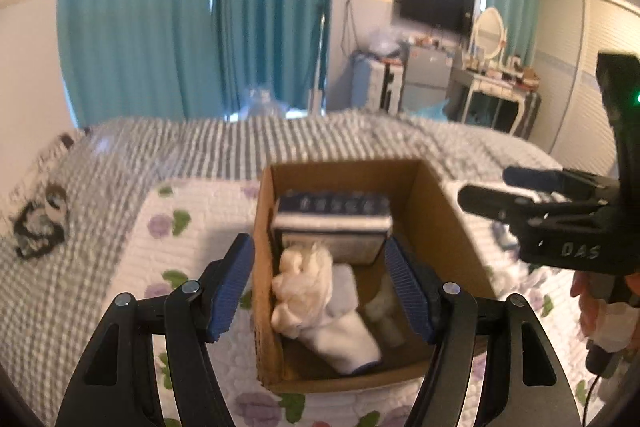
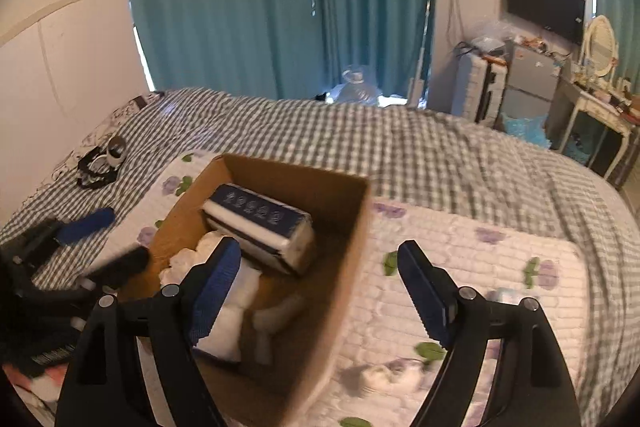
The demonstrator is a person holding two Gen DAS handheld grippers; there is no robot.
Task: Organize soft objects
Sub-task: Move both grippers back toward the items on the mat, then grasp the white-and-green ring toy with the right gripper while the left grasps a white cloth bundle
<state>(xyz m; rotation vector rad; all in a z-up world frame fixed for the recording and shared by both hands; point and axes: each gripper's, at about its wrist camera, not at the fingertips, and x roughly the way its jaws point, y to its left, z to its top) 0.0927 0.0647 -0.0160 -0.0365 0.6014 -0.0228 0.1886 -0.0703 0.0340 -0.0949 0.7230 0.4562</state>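
An open cardboard box sits on a floral quilt on the bed. Inside lie a blue-and-white tissue pack, a crumpled white cloth, a white sock and another pale sock. My left gripper is open and empty, hovering over the box. My right gripper is open and empty above the box's right wall; it also shows in the left wrist view. A small white soft item lies on the quilt right of the box.
The floral quilt lies on a grey checked bedspread. A black-and-white strap device lies at the bed's left. Teal curtains, a wall TV, a small fridge and a dressing table stand beyond the bed.
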